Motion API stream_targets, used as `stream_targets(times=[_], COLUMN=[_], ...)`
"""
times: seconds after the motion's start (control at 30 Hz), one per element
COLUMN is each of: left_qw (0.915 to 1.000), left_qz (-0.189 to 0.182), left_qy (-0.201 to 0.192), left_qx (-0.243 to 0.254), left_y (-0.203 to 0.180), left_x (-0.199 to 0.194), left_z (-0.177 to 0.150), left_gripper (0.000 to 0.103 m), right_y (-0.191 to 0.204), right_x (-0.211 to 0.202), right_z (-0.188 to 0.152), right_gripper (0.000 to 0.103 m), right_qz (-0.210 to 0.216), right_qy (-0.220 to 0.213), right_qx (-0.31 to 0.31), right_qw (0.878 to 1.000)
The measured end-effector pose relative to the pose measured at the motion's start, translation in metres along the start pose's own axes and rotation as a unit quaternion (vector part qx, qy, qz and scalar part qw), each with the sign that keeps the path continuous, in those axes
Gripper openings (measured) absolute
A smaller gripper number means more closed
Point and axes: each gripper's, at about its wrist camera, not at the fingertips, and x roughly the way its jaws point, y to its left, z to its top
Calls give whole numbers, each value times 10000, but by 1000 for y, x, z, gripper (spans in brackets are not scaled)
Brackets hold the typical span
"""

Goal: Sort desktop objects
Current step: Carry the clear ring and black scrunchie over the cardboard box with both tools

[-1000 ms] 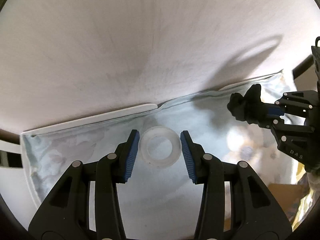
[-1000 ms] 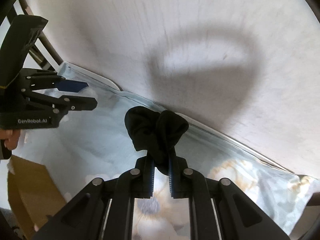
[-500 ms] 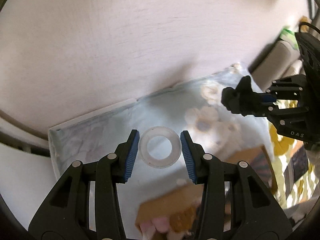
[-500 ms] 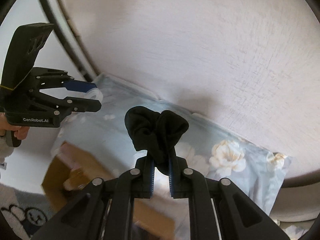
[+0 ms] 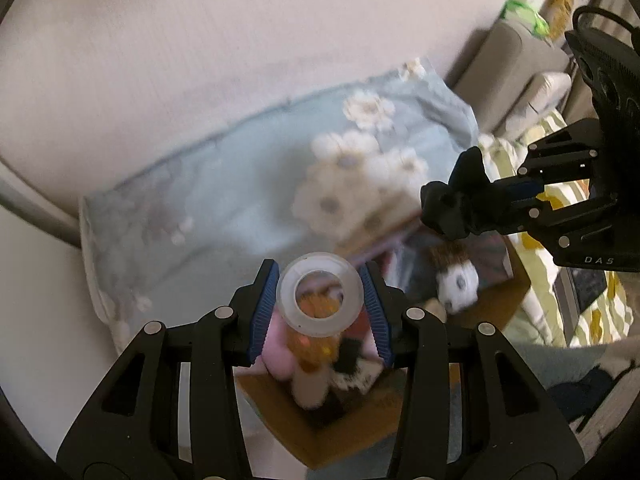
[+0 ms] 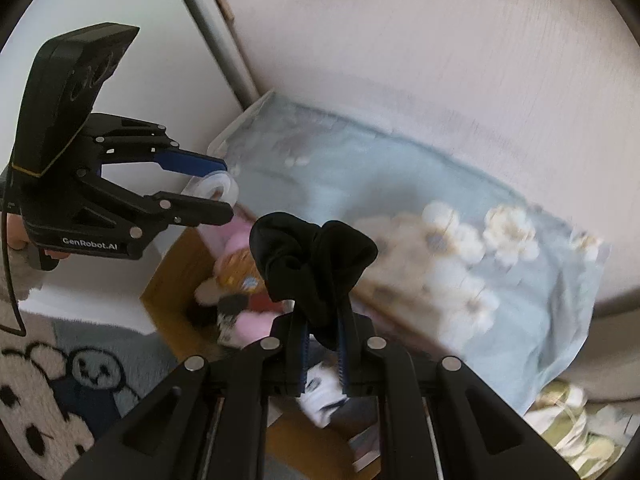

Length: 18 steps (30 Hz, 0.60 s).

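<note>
Tape roll [image 5: 321, 295]: light, stiff, slick; clamped across rim by left tool [image 5: 320, 308]. Black scrunchie [image 6: 314, 258]: soft, pinched in right tool [image 6: 323, 364], above cardboard box [image 6: 176, 276].

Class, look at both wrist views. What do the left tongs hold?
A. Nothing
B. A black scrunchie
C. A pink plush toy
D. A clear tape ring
D: the left tongs are shut on the clear tape ring, its sides against both blue pads, while the black scrunchie is pinched in the right tongs, above the cardboard box.
</note>
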Motion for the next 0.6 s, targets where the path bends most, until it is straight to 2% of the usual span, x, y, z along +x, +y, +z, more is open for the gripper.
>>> stream_targets(times=[0.3,0.6], left_qw=[9994,9991], left_qz=[23,51], left_qy=[324,342], left_qx=[96,249], left_y=[-7,-7], left_x=[33,34], left_z=[-39,-45], left_gripper=[39,39], right_y=[17,13], right_x=[26,25], right_z=[-28,-29], right_gripper=[11,11], right_qz=[151,293], right_qy=[344,430], right_qx=[157,258], right_qw=[9992,9983])
